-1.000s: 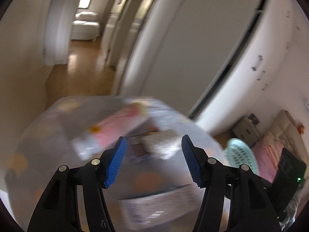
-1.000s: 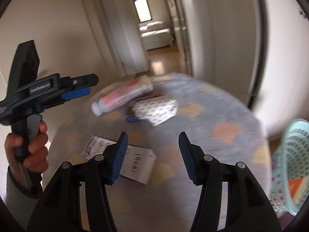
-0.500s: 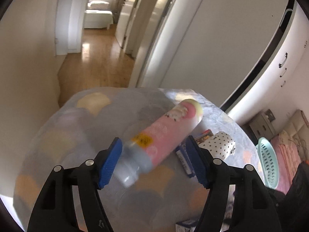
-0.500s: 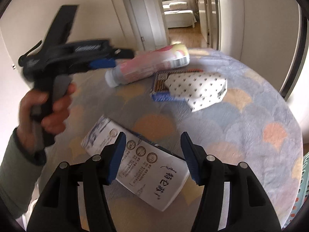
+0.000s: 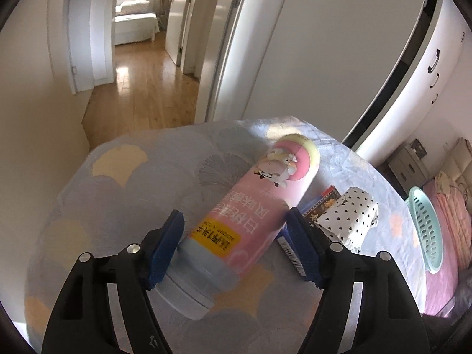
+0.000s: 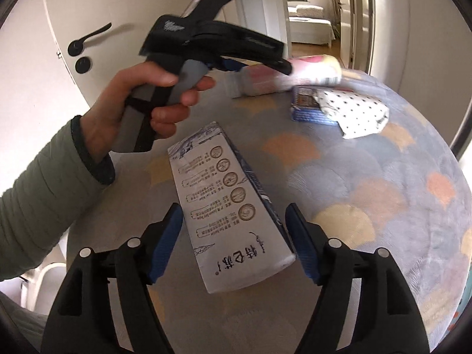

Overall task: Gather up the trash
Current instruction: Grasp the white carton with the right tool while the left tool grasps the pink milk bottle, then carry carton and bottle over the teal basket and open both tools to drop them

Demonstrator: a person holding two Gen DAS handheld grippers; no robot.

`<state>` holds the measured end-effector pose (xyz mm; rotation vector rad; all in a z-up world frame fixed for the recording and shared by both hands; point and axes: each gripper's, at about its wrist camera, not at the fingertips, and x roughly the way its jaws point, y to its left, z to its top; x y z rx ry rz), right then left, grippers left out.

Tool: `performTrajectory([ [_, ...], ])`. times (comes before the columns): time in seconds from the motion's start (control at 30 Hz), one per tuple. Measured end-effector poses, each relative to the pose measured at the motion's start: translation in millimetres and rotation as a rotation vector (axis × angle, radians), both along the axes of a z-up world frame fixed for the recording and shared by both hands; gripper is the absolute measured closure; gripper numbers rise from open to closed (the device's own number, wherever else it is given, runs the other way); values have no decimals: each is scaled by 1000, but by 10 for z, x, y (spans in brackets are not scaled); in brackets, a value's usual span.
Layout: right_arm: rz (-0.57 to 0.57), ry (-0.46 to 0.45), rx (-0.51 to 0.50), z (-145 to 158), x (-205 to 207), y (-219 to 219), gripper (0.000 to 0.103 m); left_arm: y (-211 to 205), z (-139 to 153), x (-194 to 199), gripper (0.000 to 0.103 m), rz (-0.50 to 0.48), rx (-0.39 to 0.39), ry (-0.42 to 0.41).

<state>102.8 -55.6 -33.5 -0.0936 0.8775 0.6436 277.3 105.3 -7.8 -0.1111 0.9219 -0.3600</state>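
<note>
A: Where is the trash?

B: All on the round table (image 6: pixel 368 177) with the patterned cloth. A pink bottle (image 5: pixel 250 221) lies on its side near the far edge, cap end toward the left gripper (image 5: pixel 236 244). A white carton (image 6: pixel 233 212) lies flat near the front edge, under the right gripper (image 6: pixel 236 242).

A: Does either gripper hold anything?

B: No. The left jaws have just been opening and stand wide, with the cap end of the bottle between them. The left pad looks just beside the cap, the right pad stands clear of the bottle; I see no squeeze. The right jaws have also just been opening. The carton's near end lies between them, a gap shows on the left side, and on the right the pad is close to the carton's edge without pressing it.

A: What else is on the table?

B: A small blue box (image 6: pixel 306 106) beside the bottle, and a dotted wrapper (image 6: pixel 354 112) lying partly over it, toward the right edge.

A: And the person?

B: A hand (image 6: pixel 141 103) in a green sleeve (image 6: pixel 38 188) grips the left gripper's handle above the table's left edge. A mint basket (image 5: pixel 424 230) stands off the table to the right.
</note>
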Motion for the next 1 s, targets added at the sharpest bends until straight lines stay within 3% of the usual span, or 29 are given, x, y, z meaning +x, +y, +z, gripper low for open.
performTrajectory([
  [0.23,-19,-9,-54,-105,56,162,35,-158,-95,29,34,-25,75,21],
  [0.37,-39,-15,-75,-124,47,202,36,-141,-85,17,40,-5,64,22],
  [0.43,-35,-32,-66,-98,-10,187,44,-108,-66,-37,49,0,64,23],
  [0.47,-34,-31,-62,-96,-41,172,49,-101,-63,-53,50,0,64,26],
  [0.63,-82,-43,-67,-74,-214,35,49,52,-52,-261,52,38,55,34],
  [0.87,-189,-61,-31,66,-410,-395,50,263,-28,-825,55,92,-50,28],
  [1.0,-247,-87,-12,178,-524,-606,50,165,72,-1225,57,90,-94,-14],
])
